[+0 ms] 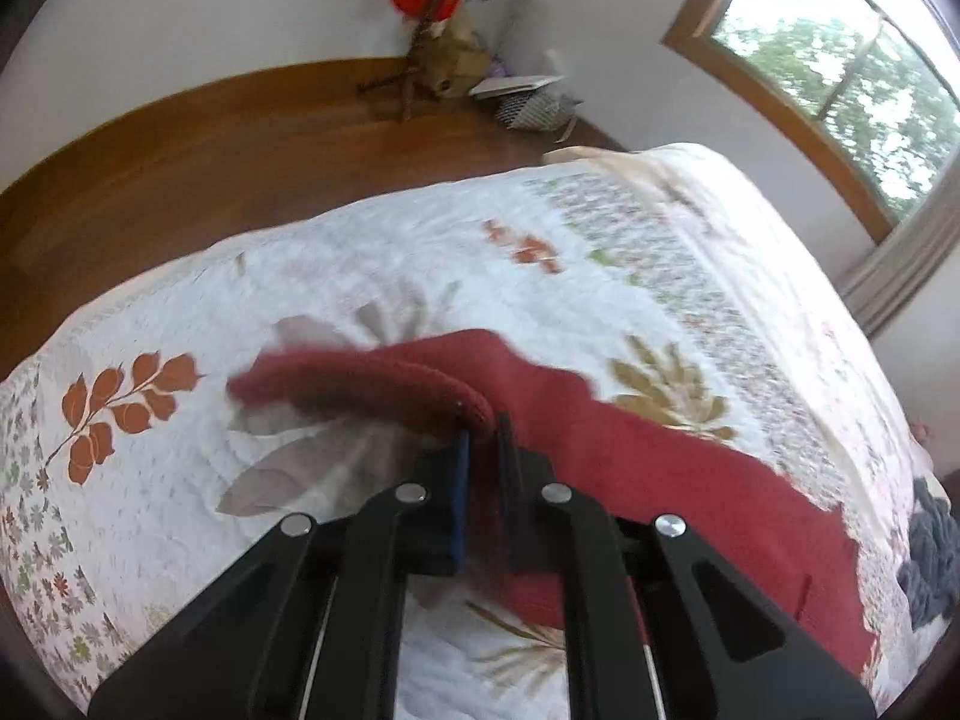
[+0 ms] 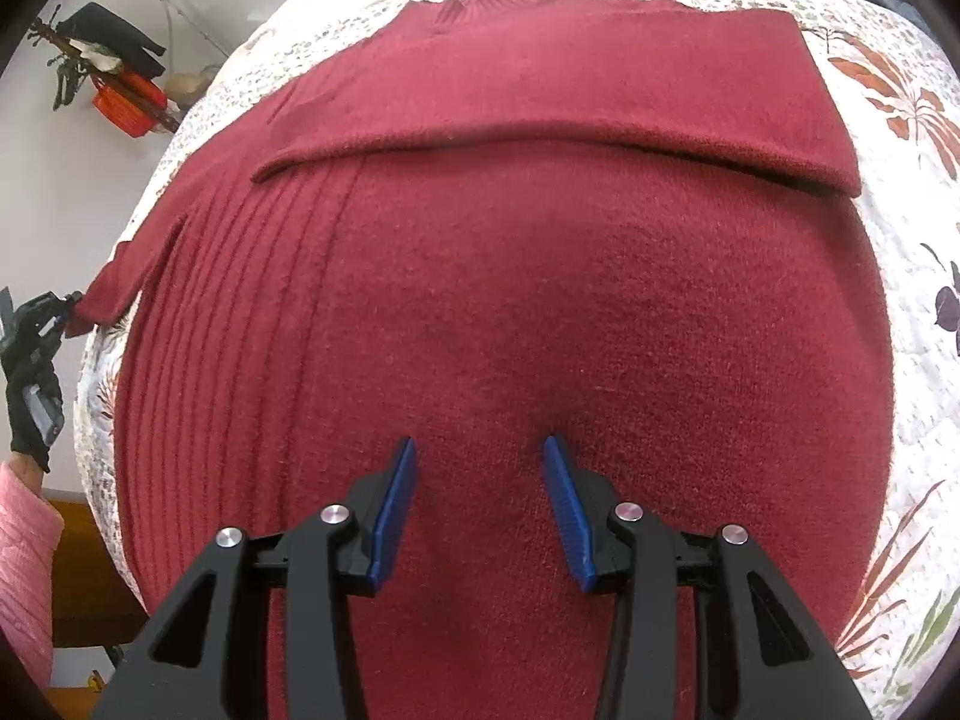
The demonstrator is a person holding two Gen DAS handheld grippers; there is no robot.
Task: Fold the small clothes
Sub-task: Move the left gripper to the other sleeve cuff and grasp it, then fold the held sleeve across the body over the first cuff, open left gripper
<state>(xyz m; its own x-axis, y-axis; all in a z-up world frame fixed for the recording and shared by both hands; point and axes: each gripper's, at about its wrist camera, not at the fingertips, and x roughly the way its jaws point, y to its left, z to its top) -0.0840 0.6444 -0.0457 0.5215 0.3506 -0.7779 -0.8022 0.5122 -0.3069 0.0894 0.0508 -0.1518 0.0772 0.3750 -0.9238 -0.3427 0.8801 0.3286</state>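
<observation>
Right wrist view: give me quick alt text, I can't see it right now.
The right gripper, jaws open, hovers over a dark red sweater spread on a floral bedspread. One sleeve lies folded across the chest; the left gripper pinches the other cuff.

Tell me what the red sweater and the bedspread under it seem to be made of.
Red sweater: looks like a soft knit, probably wool or acrylic; the surface is fuzzy and matte, with ribbed lines down one side. Bedspread: appears to be quilted cotton-like fabric, matte white, printed with leaves, its surface puckered.
</observation>
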